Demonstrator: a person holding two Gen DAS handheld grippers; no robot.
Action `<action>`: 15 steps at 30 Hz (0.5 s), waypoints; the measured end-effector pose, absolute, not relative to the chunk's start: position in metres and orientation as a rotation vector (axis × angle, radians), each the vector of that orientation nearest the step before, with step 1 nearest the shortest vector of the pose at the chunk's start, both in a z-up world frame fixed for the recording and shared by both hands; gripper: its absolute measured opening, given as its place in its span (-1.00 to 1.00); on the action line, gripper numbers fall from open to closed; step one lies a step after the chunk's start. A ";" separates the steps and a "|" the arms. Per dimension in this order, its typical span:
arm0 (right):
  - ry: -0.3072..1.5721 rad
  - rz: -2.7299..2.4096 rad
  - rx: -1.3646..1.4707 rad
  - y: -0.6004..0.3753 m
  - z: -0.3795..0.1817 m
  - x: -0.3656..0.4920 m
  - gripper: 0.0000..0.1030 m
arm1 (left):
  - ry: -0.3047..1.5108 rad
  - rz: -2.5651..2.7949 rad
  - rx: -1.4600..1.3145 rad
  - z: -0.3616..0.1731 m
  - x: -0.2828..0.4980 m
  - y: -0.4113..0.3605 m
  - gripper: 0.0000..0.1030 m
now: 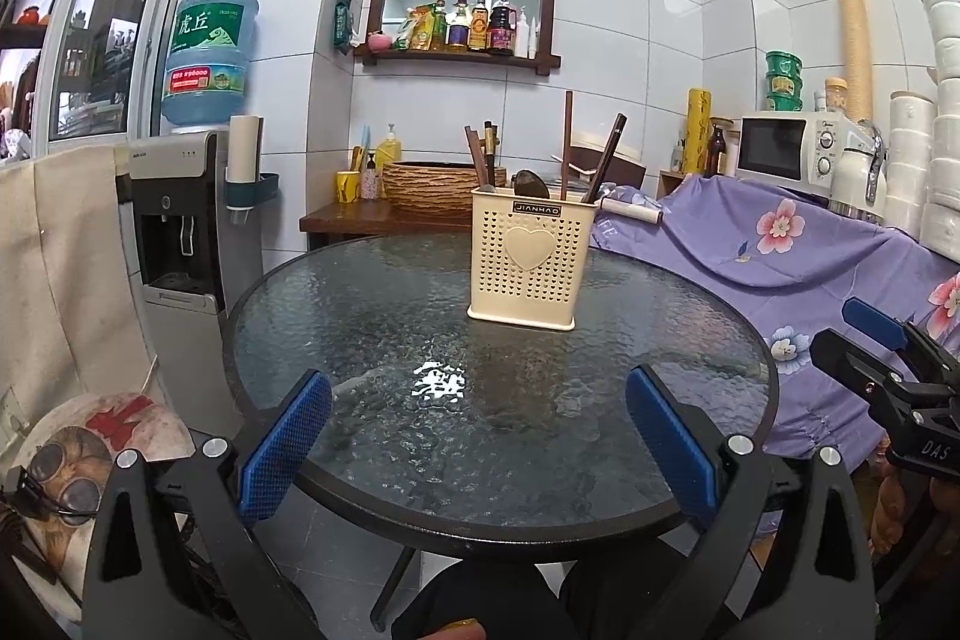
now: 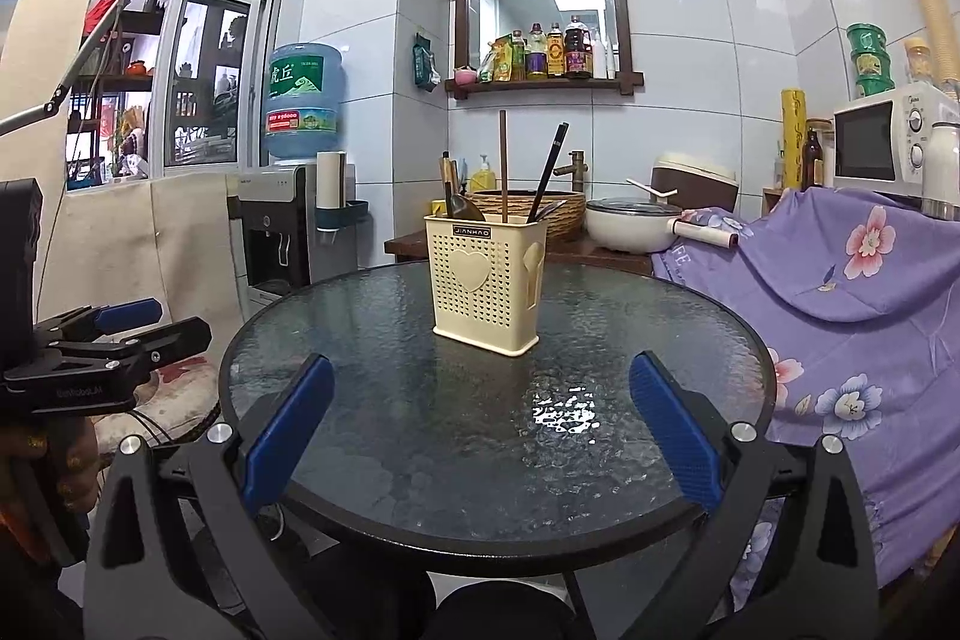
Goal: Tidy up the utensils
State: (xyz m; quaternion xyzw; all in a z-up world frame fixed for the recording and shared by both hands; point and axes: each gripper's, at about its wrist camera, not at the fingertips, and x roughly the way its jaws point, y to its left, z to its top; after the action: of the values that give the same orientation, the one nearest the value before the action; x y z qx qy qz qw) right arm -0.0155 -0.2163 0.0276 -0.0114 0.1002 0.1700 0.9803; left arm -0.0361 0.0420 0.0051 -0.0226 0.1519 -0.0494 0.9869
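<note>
Tongs on both sides are spread wide and empty, the left tongs [image 1: 480, 436] and right tongs [image 2: 480, 430] hovering over the near edge of the round glass counter [image 1: 360, 316]. Toward the far edge stands the cream holder [image 1: 525, 259], chopsticks [image 1: 567, 142] upright inside.

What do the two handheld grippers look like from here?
Both match. The left gripper and the right gripper have black angular frames with silver bolt heads and blue textured finger pads. White lettering marks each body from the side: "DAS" on the right one, blurred text on the left one.
</note>
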 end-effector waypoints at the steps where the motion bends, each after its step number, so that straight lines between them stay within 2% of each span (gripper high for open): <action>1: 0.203 0.343 -0.024 -0.216 0.028 -0.015 0.89 | 0.305 -0.098 -0.045 0.005 -0.036 0.042 0.88; 15: 0.208 0.344 -0.031 -0.214 0.026 -0.014 0.89 | 0.310 -0.107 -0.051 0.007 -0.036 0.043 0.88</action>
State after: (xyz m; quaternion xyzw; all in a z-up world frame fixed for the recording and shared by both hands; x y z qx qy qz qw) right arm -0.0145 -0.2136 0.0261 -0.0155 0.1034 0.1707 0.9798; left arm -0.0360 0.0433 0.0065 -0.0255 0.1542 -0.0532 0.9863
